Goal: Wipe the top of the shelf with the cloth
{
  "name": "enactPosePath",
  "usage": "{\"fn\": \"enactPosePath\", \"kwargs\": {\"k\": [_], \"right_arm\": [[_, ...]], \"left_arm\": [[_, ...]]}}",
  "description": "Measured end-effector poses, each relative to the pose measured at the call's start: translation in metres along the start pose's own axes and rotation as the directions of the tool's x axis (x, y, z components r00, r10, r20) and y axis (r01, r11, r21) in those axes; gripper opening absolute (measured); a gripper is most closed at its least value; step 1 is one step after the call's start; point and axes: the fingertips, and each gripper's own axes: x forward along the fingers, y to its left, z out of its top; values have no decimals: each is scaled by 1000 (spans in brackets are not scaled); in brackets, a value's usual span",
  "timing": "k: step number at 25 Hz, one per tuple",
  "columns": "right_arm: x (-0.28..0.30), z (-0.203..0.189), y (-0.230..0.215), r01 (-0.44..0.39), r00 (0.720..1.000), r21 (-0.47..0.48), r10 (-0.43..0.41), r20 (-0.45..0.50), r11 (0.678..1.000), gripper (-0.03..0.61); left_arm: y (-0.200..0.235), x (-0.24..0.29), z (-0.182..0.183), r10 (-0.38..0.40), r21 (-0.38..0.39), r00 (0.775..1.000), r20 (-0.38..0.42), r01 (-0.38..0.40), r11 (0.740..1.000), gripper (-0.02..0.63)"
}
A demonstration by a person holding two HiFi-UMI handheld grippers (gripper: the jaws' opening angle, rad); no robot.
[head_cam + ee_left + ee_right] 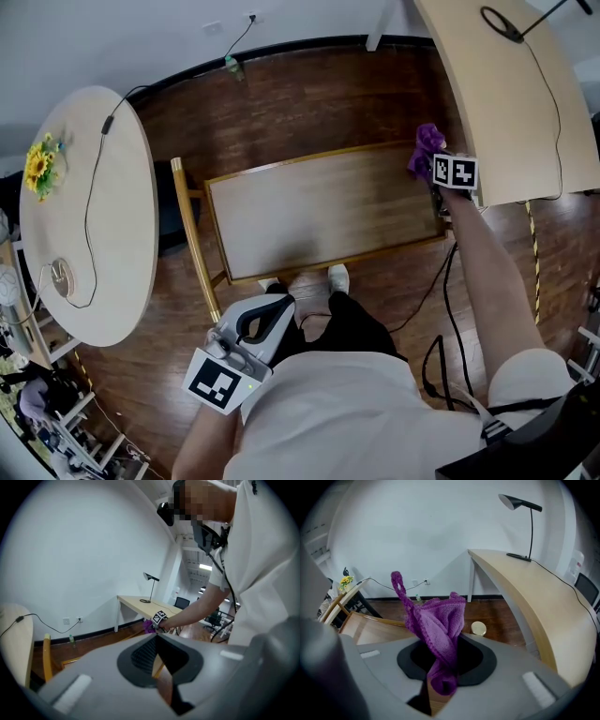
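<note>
Cloth: a purple knitted cloth (438, 632), soft and bunched, with a thin loop sticking up from its top; it sits at the far right corner of the shelf.
Shelf: a low rectangular wooden shelf (323, 214) with a smooth, pale brown top and a raised lighter rim.
Right gripper: the grey right gripper (440, 670) has its jaws pinched on the lower fold of the cloth, and the rest spills up out of the dark recess.
Left gripper: the grey left gripper (157, 641) has its ribbed black pads pressed together with nothing between them.
Room: dark brown plank floor (309, 94) and plain white walls. A pale oval counter (89, 216) stands at the left with yellow flowers (39, 166). A long pale counter (534, 592) at the right carries a black desk lamp (520, 508).
Pose: the right arm is stretched forward to the shelf's corner. The left gripper hangs back by the person's waist, short of the shelf's near edge.
</note>
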Motion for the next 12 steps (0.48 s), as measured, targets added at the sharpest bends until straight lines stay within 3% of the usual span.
{"fn": "enactPosePath", "kwargs": {"k": [5, 9, 12], "right_arm": [[-25, 10, 63, -163, 984, 19, 161, 82, 986, 97], [-39, 8, 169, -308, 945, -13, 308, 110, 951, 97], [-40, -4, 264, -431, 897, -51, 434, 87, 901, 97]], "left_arm": [[-6, 3, 2, 5, 15, 1000, -22, -4, 1000, 18], [8, -15, 2, 23, 11, 999, 38, -23, 1000, 18], [15, -29, -2, 38, 9, 998, 56, -39, 999, 18]]}}
